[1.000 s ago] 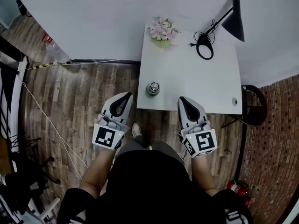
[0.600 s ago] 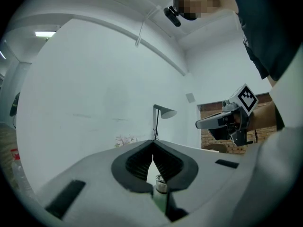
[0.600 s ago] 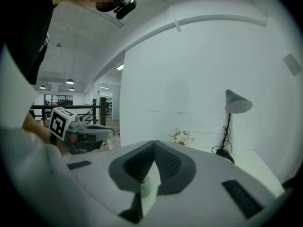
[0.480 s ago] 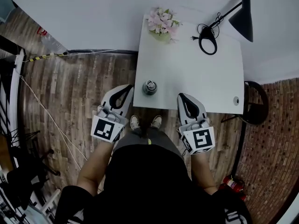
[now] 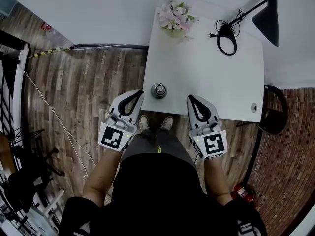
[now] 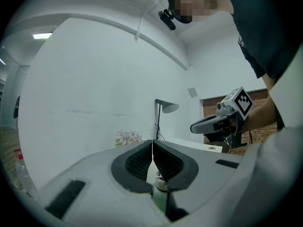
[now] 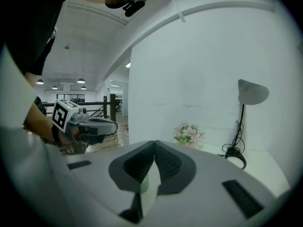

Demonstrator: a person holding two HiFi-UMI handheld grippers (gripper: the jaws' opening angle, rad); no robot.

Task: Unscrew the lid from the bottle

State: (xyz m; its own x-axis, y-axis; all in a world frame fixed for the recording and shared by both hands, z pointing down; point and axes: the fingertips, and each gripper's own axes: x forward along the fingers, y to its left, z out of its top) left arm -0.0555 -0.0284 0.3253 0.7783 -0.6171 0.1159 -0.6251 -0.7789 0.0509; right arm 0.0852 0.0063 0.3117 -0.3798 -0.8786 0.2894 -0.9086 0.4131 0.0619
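Note:
A small bottle (image 5: 158, 90) with a silvery lid stands near the front left corner of the white table (image 5: 211, 73). My left gripper (image 5: 140, 93) is shut and empty, its tips just left of the bottle and off the table's edge. My right gripper (image 5: 189, 98) is also shut and empty, over the table's front edge, to the right of the bottle. In the left gripper view the bottle (image 6: 161, 182) shows low down behind the closed jaws of the left gripper (image 6: 152, 142). The right gripper view shows the right gripper (image 7: 154, 143) with its jaws closed and no bottle.
A pot of pink flowers (image 5: 176, 17) stands at the table's far left corner; a black lamp (image 5: 269, 14) with a coiled cable (image 5: 227, 37) is at the far right. A small round object (image 5: 254, 107) lies near the front right edge. A dark stool (image 5: 273, 114) stands to the right.
Both grippers have come down and forward toward the table's front edge, ending either side of the bottle. Both stay shut.

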